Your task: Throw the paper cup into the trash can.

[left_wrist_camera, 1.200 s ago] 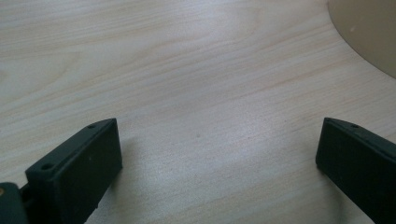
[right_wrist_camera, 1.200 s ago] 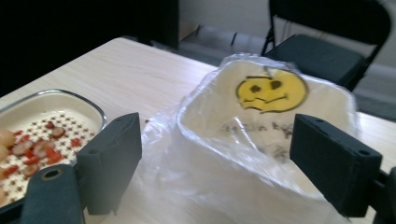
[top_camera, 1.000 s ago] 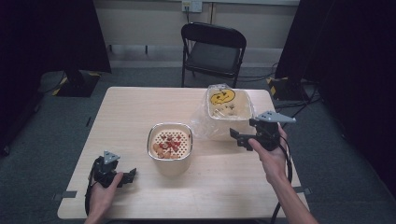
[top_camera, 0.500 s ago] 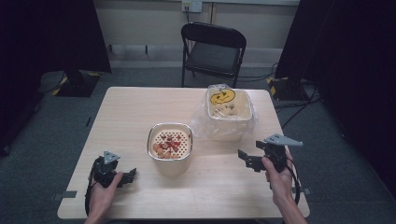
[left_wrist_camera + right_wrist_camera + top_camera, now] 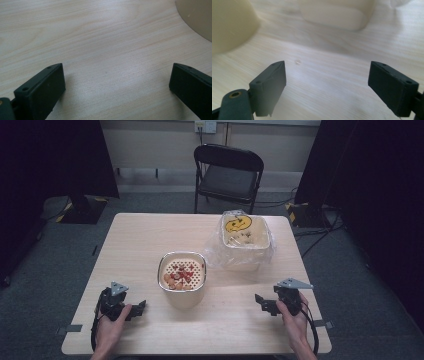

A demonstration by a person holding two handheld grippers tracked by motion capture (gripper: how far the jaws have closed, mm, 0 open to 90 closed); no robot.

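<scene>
Apparently idle: left gripper [image 5: 131,309] and right gripper [image 5: 266,303] rested on the near table [image 5: 150,232], jaws spread, holding nothing; cream pot [image 5: 182,276] of red pieces sat centre, bagged bin [image 5: 246,240] far right, nothing visibly left to do
</scene>
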